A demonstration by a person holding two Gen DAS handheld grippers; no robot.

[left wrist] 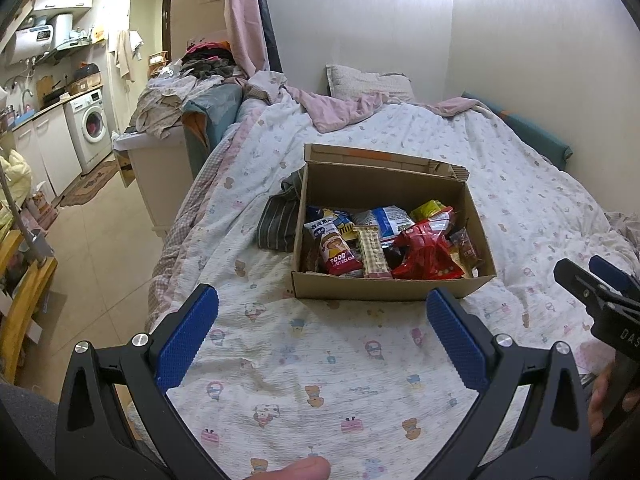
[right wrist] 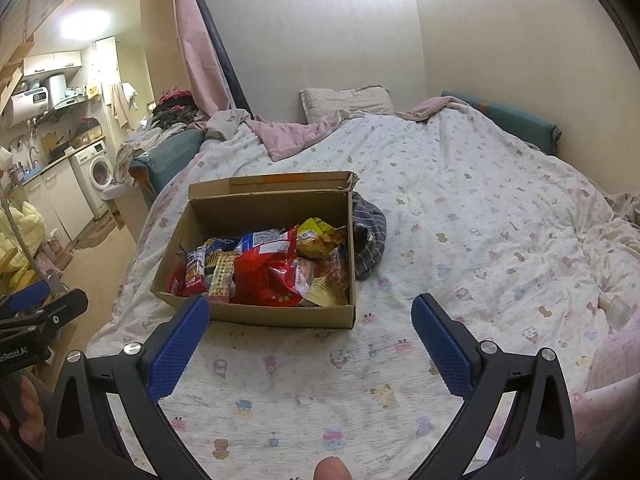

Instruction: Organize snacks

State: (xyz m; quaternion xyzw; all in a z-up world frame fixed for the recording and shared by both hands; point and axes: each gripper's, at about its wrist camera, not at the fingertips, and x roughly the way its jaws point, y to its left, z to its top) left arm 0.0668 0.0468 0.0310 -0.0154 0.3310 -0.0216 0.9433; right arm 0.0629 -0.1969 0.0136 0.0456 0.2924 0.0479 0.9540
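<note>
An open cardboard box sits on the bed, full of snack packets. A red crinkled bag lies on top, with a red-and-white rice-cake packet and a pale wafer bar beside it. The box also shows in the right wrist view, with the red bag and a yellow packet. My left gripper is open and empty, just short of the box's near wall. My right gripper is open and empty, near the box's front right corner.
The box rests on a patterned quilt that covers the bed. A grey striped cloth lies against the box's far side. A pillow is at the wall. The bed's left edge drops to a tiled floor.
</note>
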